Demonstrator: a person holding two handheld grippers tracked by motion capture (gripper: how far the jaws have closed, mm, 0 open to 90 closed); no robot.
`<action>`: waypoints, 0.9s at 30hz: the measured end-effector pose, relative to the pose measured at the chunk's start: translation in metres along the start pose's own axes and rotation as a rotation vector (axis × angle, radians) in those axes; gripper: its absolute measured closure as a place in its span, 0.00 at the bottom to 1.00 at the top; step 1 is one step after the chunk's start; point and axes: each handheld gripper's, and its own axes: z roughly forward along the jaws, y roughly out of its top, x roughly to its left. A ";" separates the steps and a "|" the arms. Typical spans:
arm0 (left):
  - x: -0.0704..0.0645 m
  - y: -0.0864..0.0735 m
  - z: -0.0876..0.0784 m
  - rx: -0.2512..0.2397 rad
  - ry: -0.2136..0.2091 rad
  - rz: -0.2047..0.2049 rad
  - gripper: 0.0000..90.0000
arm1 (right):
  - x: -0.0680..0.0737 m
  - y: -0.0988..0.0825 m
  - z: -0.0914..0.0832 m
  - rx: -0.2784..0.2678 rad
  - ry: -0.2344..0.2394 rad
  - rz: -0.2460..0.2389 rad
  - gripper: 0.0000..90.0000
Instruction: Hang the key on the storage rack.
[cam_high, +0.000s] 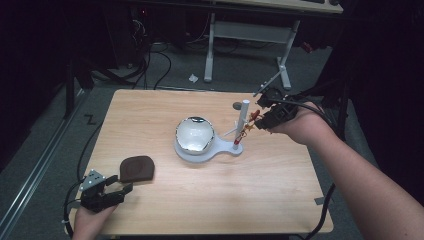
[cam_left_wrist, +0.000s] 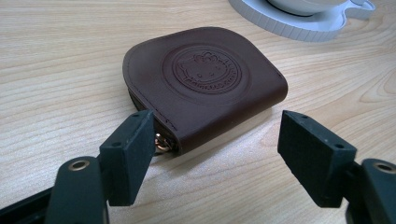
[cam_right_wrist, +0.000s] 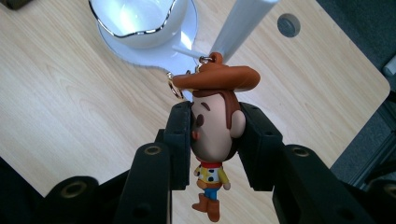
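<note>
Table (cam_high: 165, 210): I see a pale wood-grain top. From its middle, my left tool sits at about seven o'clock and my right at about two.
Stand (cam_high: 192, 153): white base just right of centre. Its upright white post (cam_high: 243, 120) rises at the base's three o'clock.
Bowl (cam_high: 194, 133): glossy, rimmed with a dark line, seated on the stand.
Pouch (cam_high: 136, 168): brown leather, at about eight o'clock from the bowl. Stamped on it is a round cartoon-cat emblem (cam_left_wrist: 206, 70); I cannot read its ring of lettering.
Left gripper (cam_high: 119, 186): jaws apart, clamping nothing, the pouch's near edge just beyond them.
Right gripper (cam_high: 256, 120): jaws pressed on the head of the keychain.
Cowboy keychain (cam_right_wrist: 215, 126): brown hat, yellow shirt; its ring end lies right by the post.
</note>
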 end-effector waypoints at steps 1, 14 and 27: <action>0.000 0.000 0.000 -0.001 0.000 -0.001 0.31 | 0.000 0.001 0.000 -0.005 0.000 0.001 0.75; 0.000 0.000 0.001 0.003 -0.003 0.002 0.31 | -0.001 0.002 0.005 -0.006 -0.002 -0.001 0.74; 0.000 0.000 0.002 0.008 -0.006 0.002 0.31 | -0.006 -0.010 0.013 -0.008 0.003 0.031 0.74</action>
